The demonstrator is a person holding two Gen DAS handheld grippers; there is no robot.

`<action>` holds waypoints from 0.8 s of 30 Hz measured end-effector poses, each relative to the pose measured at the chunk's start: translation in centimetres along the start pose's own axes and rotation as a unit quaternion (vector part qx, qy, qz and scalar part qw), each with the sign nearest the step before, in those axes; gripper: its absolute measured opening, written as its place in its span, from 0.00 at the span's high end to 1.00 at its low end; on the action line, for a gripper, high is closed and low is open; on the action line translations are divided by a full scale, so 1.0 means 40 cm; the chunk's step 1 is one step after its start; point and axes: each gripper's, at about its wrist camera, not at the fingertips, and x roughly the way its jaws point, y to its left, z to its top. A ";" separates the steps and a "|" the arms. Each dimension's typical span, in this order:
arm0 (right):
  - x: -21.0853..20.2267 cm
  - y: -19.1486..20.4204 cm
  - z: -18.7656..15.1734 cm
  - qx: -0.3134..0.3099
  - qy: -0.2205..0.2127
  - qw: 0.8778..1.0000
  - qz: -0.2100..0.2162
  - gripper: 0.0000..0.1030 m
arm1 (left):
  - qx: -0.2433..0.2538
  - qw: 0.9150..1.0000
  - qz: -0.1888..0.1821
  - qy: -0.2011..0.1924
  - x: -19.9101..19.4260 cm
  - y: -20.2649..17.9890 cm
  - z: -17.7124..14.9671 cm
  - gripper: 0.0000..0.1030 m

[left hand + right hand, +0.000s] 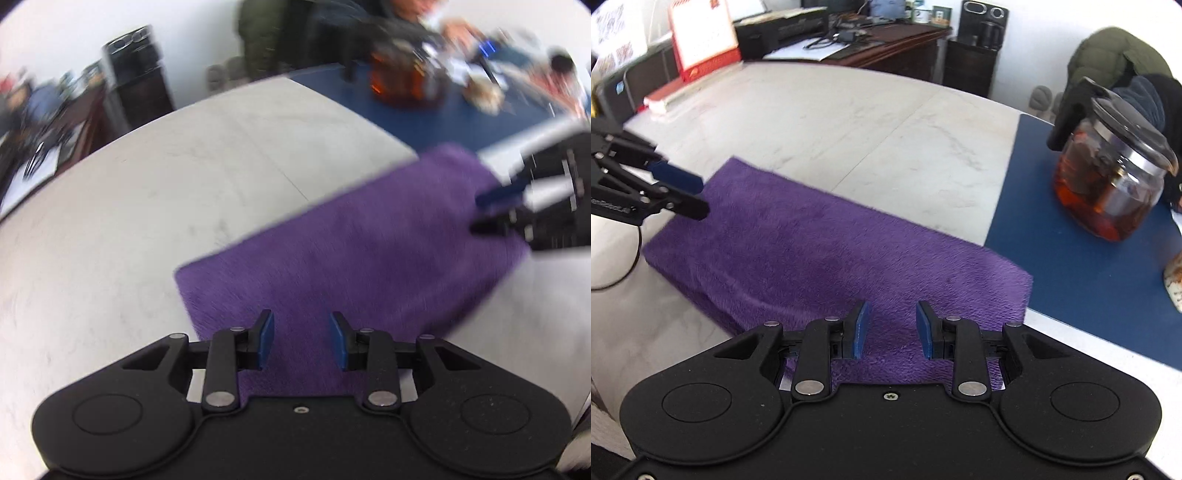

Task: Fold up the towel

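A purple towel (351, 254) lies folded into a flat rectangle on the white marble table (184, 166); it also shows in the right wrist view (827, 251). My left gripper (303, 339) is open and empty, hovering over one short end of the towel. My right gripper (892, 328) is open and empty over the opposite end. Each gripper shows in the other's view: the right gripper (491, 212) at the far right, the left gripper (690, 195) at the far left, both with fingers apart above the towel.
A blue mat (1071, 266) lies beside the towel's right end, with a glass teapot (1108, 184) of dark tea on it. A red-and-white box (705, 40) and a wooden desk (886, 44) stand at the back. A black cable (628, 266) lies at the left.
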 end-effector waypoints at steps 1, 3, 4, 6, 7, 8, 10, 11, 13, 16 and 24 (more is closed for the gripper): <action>0.002 0.005 -0.012 -0.006 0.004 1.000 -0.003 0.73 | 0.025 0.999 0.012 -0.015 -0.011 -0.014 -0.019 0.70; -0.010 0.014 -0.038 -0.030 -0.007 0.999 -0.011 0.71 | 0.045 0.998 0.027 -0.025 -0.014 -0.021 -0.048 0.70; -0.014 0.015 -0.044 -0.036 -0.008 0.999 -0.013 0.71 | 0.045 0.998 0.028 -0.024 -0.023 -0.018 -0.056 0.70; -0.021 0.011 -0.046 -0.039 -0.002 0.999 -0.012 0.71 | 0.033 0.999 0.025 -0.020 -0.035 -0.006 -0.054 0.70; -0.022 0.009 -0.042 -0.035 0.001 0.999 -0.012 0.71 | 0.020 0.999 0.018 -0.024 -0.043 0.004 -0.047 0.70; -0.025 0.008 -0.033 -0.031 0.001 0.999 -0.013 0.71 | 0.008 0.999 0.017 -0.032 -0.047 0.010 -0.039 0.70; -0.032 0.016 -0.010 -0.031 -0.021 0.999 -0.008 0.71 | -0.004 1.000 0.011 -0.029 -0.031 0.004 -0.026 0.69; -0.031 0.023 -0.002 -0.031 -0.027 0.999 -0.002 0.71 | -0.008 1.000 0.007 -0.023 -0.019 0.000 -0.021 0.66; -0.016 0.058 0.007 -0.047 -0.026 0.998 0.015 0.71 | -0.011 1.000 0.016 -0.018 -0.001 -0.007 -0.038 0.63; -0.001 0.078 -0.019 -0.062 -0.013 0.998 0.018 0.69 | -0.043 0.999 0.010 -0.011 -0.009 0.014 -0.047 0.62; -0.032 -0.014 -0.009 0.057 -0.022 0.998 0.036 0.65 | -0.068 0.997 0.012 -0.036 -0.007 0.046 0.029 0.62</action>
